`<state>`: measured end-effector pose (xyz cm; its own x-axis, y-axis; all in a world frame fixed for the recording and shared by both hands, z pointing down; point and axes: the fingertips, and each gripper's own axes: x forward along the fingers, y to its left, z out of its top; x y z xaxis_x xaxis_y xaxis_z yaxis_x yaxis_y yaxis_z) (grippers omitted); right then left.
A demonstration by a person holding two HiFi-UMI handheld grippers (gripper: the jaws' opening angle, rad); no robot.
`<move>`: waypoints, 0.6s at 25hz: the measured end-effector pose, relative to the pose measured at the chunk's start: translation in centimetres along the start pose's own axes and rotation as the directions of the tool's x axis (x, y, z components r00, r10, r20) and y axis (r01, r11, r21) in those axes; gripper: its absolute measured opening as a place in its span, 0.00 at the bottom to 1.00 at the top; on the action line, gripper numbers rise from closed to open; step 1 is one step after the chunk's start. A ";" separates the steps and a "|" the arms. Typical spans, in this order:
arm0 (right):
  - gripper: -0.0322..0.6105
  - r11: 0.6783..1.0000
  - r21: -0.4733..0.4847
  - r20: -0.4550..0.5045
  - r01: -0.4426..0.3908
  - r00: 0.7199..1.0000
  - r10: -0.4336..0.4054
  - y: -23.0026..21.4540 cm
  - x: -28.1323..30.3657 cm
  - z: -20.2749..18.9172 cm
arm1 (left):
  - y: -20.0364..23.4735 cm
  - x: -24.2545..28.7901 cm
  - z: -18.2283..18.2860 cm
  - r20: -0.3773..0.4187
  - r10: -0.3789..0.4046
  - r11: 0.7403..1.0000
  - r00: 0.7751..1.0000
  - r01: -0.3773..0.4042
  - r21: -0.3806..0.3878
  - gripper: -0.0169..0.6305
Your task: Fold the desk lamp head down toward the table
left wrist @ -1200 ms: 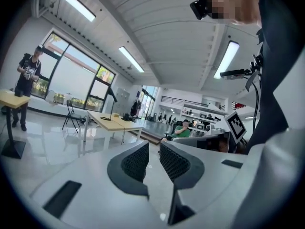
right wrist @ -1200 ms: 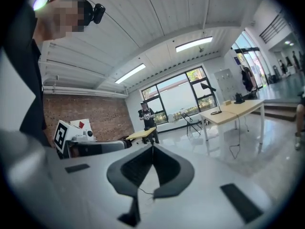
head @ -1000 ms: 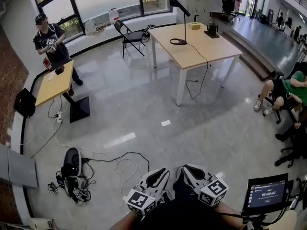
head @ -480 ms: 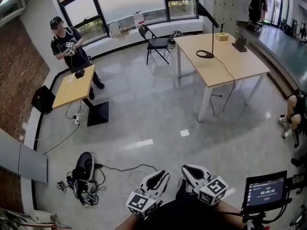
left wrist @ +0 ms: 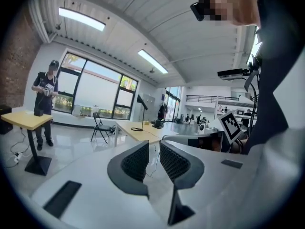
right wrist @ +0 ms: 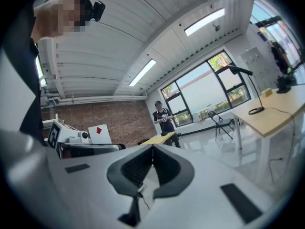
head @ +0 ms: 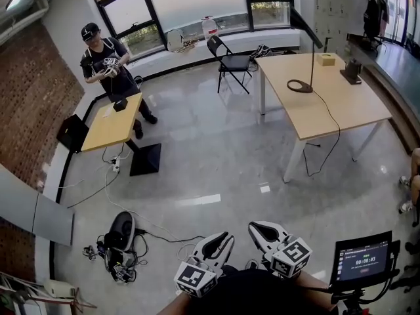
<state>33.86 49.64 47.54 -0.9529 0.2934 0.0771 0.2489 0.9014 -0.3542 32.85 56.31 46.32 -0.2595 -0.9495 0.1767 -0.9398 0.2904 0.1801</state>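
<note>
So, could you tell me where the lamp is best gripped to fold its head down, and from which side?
Probably the head, near its free end: it is a long thin bar raised slantwise off the top of the pole, so that end gives most leverage. Come from the table's open near side, jaws across the bar.
</note>
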 end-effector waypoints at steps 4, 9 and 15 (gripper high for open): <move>0.06 1.000 0.023 0.013 0.005 1.000 -0.005 -2.6 0.7 0.9 | 1.0 2.6 1.0 -0.018 0.002 1.000 1.000 -0.002 0.018 0.14; 0.06 0.997 0.055 0.045 0.058 0.997 -0.061 -6.3 1.3 2.0 | 2.0 6.6 1.7 -0.052 -0.055 0.998 0.997 0.057 0.033 0.14; 0.06 0.984 0.072 0.048 0.166 0.984 -0.169 -12.2 2.5 2.8 | 3.4 13.1 1.9 -0.083 -0.176 0.979 0.981 0.183 0.086 0.14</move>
<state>28.00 38.47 49.47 -0.9885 0.1209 0.0910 0.0745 0.9124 -0.4025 25.86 44.63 47.44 -0.0704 -0.9725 0.2222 -0.9870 0.1001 0.1254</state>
